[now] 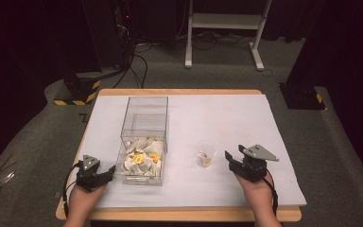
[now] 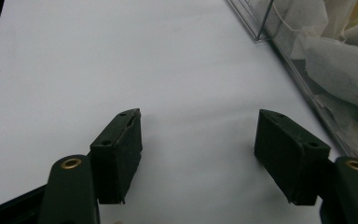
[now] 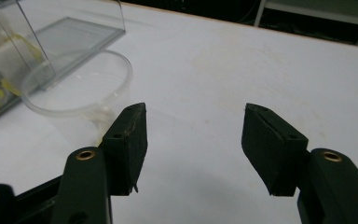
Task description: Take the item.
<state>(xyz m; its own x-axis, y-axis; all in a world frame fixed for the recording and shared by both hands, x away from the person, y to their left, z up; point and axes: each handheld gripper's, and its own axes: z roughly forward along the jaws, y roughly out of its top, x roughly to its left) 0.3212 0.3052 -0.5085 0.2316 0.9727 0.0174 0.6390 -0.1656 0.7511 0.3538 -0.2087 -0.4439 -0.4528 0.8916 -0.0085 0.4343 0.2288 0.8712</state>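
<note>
A clear plastic box (image 1: 143,142) stands left of the table's middle, its near half piled with white and yellow tea bags (image 1: 142,160). To its right is a small clear cup (image 1: 206,152) with something yellowish at the bottom. My left gripper (image 1: 105,173) rests near the front edge, just left of the box, open over bare paper; the box wall (image 2: 307,70) runs along its right side. My right gripper (image 1: 234,160) sits right of the cup, open and holding nothing, with the cup (image 3: 81,88) just beyond its left jaw.
White paper (image 1: 231,118) covers the wooden table (image 1: 179,215). The box's far half (image 1: 146,116) looks empty. Beyond the table are a white frame's legs (image 1: 222,33) and dark stands with yellow-black tape (image 1: 78,90) on grey carpet.
</note>
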